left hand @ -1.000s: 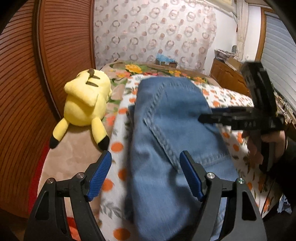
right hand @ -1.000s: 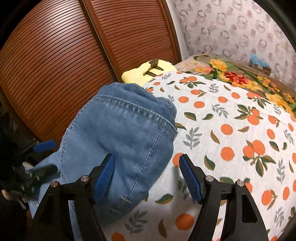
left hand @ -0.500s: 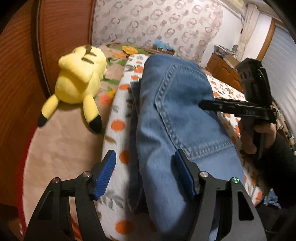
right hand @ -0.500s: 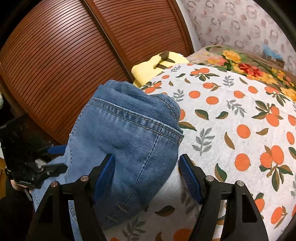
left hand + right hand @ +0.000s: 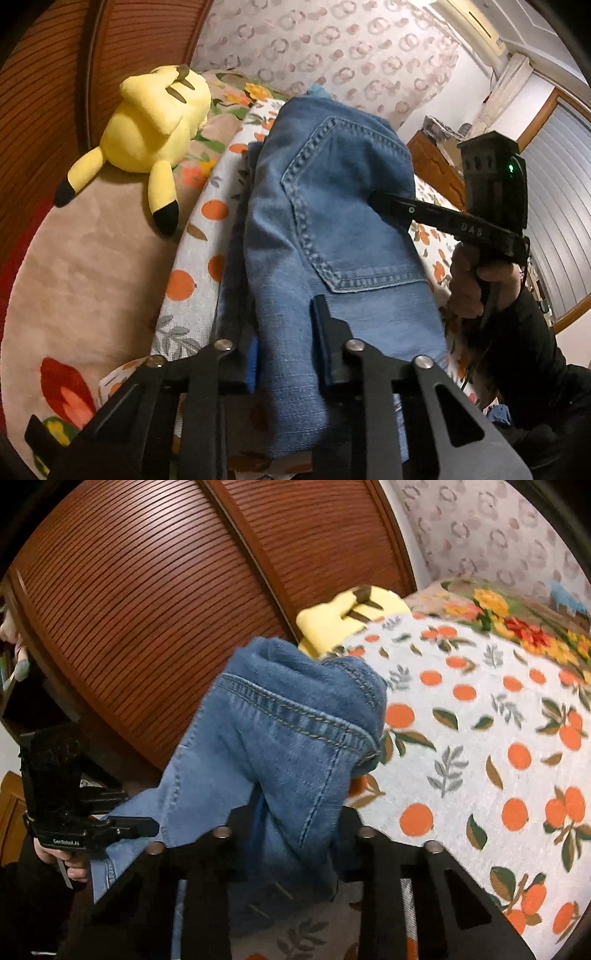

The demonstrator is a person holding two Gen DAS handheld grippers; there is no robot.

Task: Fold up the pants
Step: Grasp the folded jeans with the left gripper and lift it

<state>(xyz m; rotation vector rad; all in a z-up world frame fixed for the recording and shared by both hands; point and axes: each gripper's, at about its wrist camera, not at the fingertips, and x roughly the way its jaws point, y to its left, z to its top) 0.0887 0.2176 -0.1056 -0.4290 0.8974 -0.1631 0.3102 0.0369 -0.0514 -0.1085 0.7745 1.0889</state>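
Folded jeans (image 5: 332, 229) on orange-print sheet (image 5: 192, 258), right of yellow plush (image 5: 155, 125). Left gripper (image 5: 284, 347) clenched on near edge; right gripper (image 5: 295, 823) likewise (denim bunched between fingers).

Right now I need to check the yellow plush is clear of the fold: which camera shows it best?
Left wrist view: the yellow plush lies whole on the blanket, apart from the jeans. The right wrist view shows only its top behind the jeans.

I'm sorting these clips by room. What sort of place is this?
Most likely a bedroom: a bed under an orange-print cover, a yellow plush toy lying on it, and a louvred wooden wardrobe door alongside.
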